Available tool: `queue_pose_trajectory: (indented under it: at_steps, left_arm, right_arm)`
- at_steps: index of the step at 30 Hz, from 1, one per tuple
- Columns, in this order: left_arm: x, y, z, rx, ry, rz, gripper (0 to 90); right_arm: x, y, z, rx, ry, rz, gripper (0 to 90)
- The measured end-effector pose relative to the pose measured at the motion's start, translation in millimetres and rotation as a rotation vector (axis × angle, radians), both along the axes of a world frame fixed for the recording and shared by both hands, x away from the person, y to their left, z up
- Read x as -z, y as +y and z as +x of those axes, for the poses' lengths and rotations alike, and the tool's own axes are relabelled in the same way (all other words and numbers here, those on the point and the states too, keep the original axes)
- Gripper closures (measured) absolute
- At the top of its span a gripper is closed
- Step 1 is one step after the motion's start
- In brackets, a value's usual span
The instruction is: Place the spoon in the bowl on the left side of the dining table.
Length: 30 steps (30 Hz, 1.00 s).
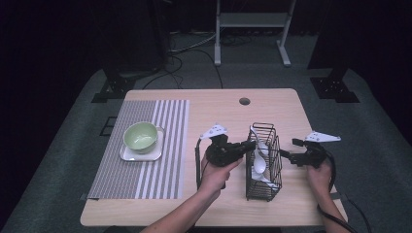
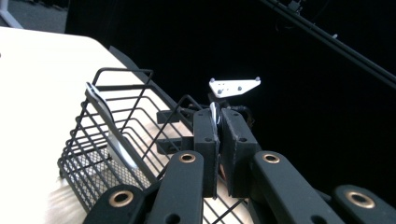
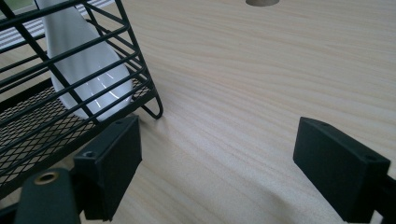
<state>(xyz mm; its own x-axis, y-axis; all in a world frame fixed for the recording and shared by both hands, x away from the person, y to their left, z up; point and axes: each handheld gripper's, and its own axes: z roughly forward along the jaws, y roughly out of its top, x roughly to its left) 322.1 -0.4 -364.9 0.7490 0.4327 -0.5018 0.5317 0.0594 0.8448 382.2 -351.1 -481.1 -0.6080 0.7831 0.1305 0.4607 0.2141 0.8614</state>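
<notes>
We clamp the left tool (image 2: 218, 140) on a white spoon (image 2: 213, 114), mostly hidden between its pads, at the wire basket's (image 1: 264, 160) 9 o'clock rim. Right tool (image 3: 215, 172) stands wide at 3 o'clock.

The left tongs (image 1: 248, 144) point right, level, jaws pinched together on a thin white handle. Well apart at the right, the right tongs (image 1: 286, 155) point left, jaws spread wide. Both forearms enter from the near edge.
</notes>
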Motion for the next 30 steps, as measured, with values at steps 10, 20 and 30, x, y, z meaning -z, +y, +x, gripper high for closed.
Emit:
queue_pose_trajectory:
  at_steps: [10, 20, 30]
  left_arm:
    - [-11.9, 8.0, 3.3, 0.000, 0.027, -0.071, 85.4]
    - [-25.7, 15.2, 5.5, -0.003, 0.046, -0.129, 85.4]
    - [-39.5, 19.0, 7.3, -0.005, 0.050, -0.167, 85.4]
  right_arm:
    - [0.2, 0.0, 0.3, 0.002, 0.001, 0.000, 14.2]
    - [0.2, -0.1, 0.4, 0.004, 0.001, -0.001, 14.2]
    - [0.4, -0.1, 0.6, 0.005, 0.002, -0.002, 14.2]
